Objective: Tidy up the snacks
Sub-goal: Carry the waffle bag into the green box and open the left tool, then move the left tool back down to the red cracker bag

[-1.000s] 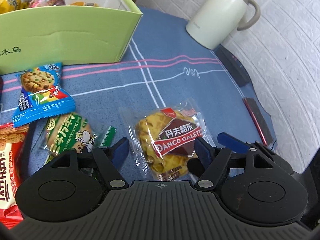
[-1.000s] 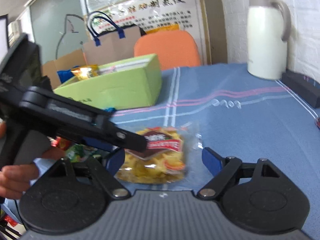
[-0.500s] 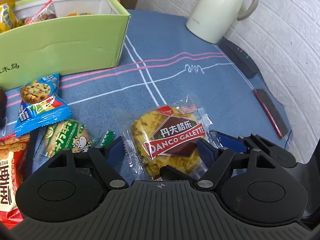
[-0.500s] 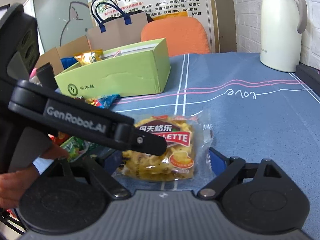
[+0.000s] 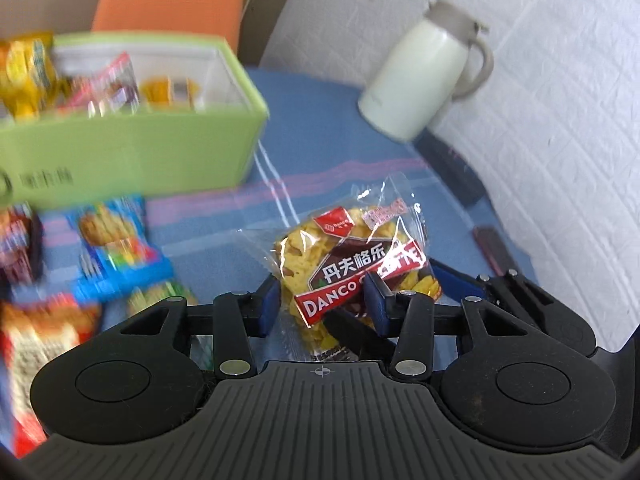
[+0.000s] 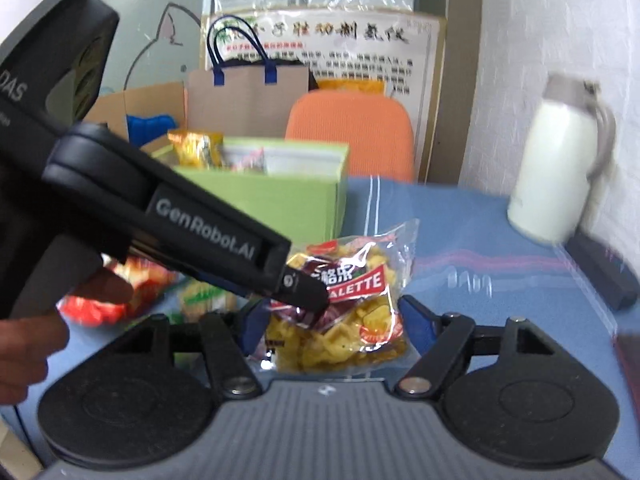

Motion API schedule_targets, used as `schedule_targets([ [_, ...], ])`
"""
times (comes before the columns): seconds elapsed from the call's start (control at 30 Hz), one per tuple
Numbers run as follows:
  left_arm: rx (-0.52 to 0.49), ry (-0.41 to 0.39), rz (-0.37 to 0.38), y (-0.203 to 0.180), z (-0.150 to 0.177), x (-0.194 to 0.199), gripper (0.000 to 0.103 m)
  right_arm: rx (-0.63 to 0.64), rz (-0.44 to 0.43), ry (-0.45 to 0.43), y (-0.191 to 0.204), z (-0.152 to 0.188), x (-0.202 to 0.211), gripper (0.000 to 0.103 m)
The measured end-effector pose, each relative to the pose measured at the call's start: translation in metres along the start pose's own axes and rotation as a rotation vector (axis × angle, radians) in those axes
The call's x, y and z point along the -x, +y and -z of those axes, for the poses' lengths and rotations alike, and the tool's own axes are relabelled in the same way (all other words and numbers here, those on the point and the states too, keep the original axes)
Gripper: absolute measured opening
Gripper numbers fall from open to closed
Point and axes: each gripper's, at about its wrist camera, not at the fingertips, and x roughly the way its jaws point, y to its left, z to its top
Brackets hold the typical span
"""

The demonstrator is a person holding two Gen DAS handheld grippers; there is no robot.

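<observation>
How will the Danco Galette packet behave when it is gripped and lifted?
The Danco Galette packet probably crinkles and slips: its clear film is glossy. The yellow pieces inside look brittle, so a hard squeeze from the left gripper may crush them.

Black tongs (image 5: 322, 300) with blue pads (image 5: 269, 300), silver screws, "GenRobot.AI" lettering.

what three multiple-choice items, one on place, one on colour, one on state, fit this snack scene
1. Where is the jug?
A. inside the box
B. by the white wall, at the table's far edge
C. on the chair

2. What colour is the box?
A. green
B. red
C. black

3. What is the left gripper doing?
A. open over bare cloth
B. shut on the galette pack
C. shut on the jug

Key: 1 B, it stands against the wall. 2 A, its walls are light green. 3 B, its jaws have just been closing and now pinch the pack, which is lifted off the cloth.
</observation>
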Motion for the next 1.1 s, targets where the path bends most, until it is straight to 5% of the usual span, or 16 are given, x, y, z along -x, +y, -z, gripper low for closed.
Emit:
schedule_targets([
  [0.3,-0.008,-0.171,-0.152,0.048,-0.121,0.026,0.025,0.046,-0.127,-0.117,-0.004,-0.102,-0.099,0.08],
  [0.6,0.012,-0.06,-0.29,0.11,-0.166,-0.051,0.027,-0.064,-0.253,0.029,-0.024,-0.107,-0.209,0.081],
  [0.8,0.011,-0.079,-0.274,0.119,-0.161,-0.056,0.036,-0.003,-0.239,0.009,-0.011,-0.102,-0.208,0.093],
  [0.87,0.01,-0.119,-0.256,0.117,-0.155,-0.044,0.056,-0.022,-0.232,-0.028,-0.014,-0.102,-0.194,0.092],
  [1.1,-0.025,-0.291,-0.252,0.092,-0.128,0.034,0.074,-0.105,-0.159,-0.122,-0.041,-0.083,-0.111,0.092],
])
